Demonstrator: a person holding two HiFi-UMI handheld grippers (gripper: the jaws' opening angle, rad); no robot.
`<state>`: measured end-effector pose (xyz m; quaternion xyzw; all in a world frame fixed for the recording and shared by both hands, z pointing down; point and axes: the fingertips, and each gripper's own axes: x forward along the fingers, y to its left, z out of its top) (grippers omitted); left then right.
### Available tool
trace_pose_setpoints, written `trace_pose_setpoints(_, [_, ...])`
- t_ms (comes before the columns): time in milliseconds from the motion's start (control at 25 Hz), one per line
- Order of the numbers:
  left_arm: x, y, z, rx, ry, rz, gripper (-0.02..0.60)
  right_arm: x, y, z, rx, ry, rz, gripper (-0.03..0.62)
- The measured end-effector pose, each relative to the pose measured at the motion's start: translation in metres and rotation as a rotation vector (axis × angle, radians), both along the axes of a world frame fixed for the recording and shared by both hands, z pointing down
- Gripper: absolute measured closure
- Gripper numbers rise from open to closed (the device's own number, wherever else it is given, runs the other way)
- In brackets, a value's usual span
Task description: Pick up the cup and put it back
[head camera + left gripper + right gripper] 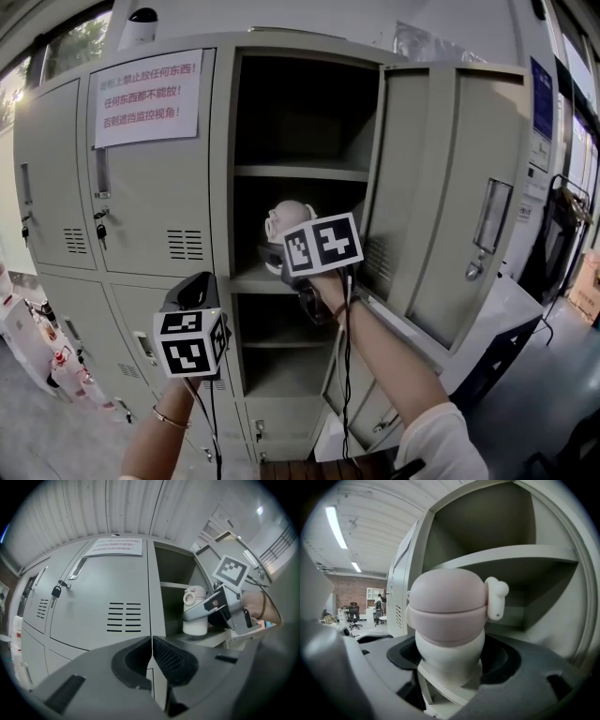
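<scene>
A white cup with a pink lid and a small white handle (289, 217) (196, 606) (450, 620) stands upright in the middle compartment of an open locker, its base on or just above the shelf (246, 279). My right gripper (279, 246) (450, 660) reaches into that compartment, and both pads lie against the cup's white lower body. From the left gripper view one right gripper finger (199, 613) crosses the cup's side. My left gripper (192, 291) (151, 656) hangs lower left, in front of the shut locker doors, jaws together with nothing between them.
The grey locker door (450, 187) stands swung open at the right of the compartment. Another shelf (300, 172) sits just above the cup. A paper notice (147, 97) and a padlock (56, 591) are on the shut doors at left.
</scene>
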<state>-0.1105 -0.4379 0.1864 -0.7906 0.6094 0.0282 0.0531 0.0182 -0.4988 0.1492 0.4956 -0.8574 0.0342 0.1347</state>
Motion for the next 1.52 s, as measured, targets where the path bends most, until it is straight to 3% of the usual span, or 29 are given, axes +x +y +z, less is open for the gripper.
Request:
trace_pose_setpoints(760, [-0.013,-0.003,0.010,-0.004,0.008,-0.019,0.571,0.004,-0.057,0.023,-0.112,0.031,0.051,0.252])
trace_pose_setpoints(1520, [-0.006,-0.010,0.033,-0.040,0.026,-0.045,0.571,0.002,-0.068,0.027,-0.104,-0.029,0.022,0.249])
